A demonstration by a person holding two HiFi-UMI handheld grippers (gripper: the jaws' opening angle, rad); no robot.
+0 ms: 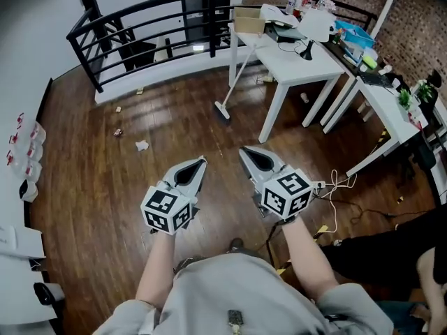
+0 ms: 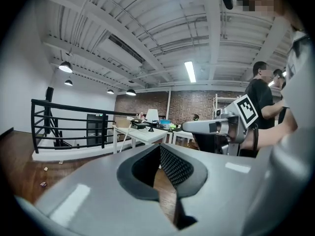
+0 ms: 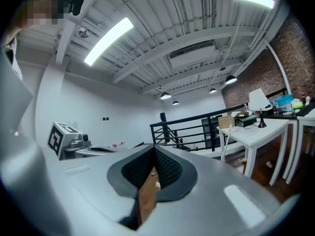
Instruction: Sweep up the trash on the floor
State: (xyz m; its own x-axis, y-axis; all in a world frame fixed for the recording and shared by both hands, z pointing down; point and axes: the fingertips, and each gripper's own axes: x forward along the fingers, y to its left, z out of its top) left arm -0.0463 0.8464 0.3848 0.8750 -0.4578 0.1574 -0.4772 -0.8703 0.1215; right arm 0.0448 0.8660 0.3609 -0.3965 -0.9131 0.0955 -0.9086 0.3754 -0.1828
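Note:
Both grippers are held side by side at waist height above the dark wood floor (image 1: 174, 121), empty. The left gripper (image 1: 202, 161) has its jaws shut, and so does the right gripper (image 1: 244, 151). A white broom (image 1: 234, 82) leans against the white table (image 1: 297, 65) ahead, its head on the floor. Trash lies to the left ahead: a crumpled white paper (image 1: 142, 145) and small scraps (image 1: 117, 132). In the left gripper view the shut jaws (image 2: 160, 147) point level towards the table and broom (image 2: 125, 136). The right gripper view has its shut jaws (image 3: 153, 149) pointing at the railing.
A black railing (image 1: 150, 19) runs along the far edge of the floor. Cluttered white desks (image 1: 384, 96) line the brick wall at right, with cables (image 1: 335, 187) on the floor. A bottle (image 1: 264, 79) lies under the table. Another person stands at right (image 2: 259, 95).

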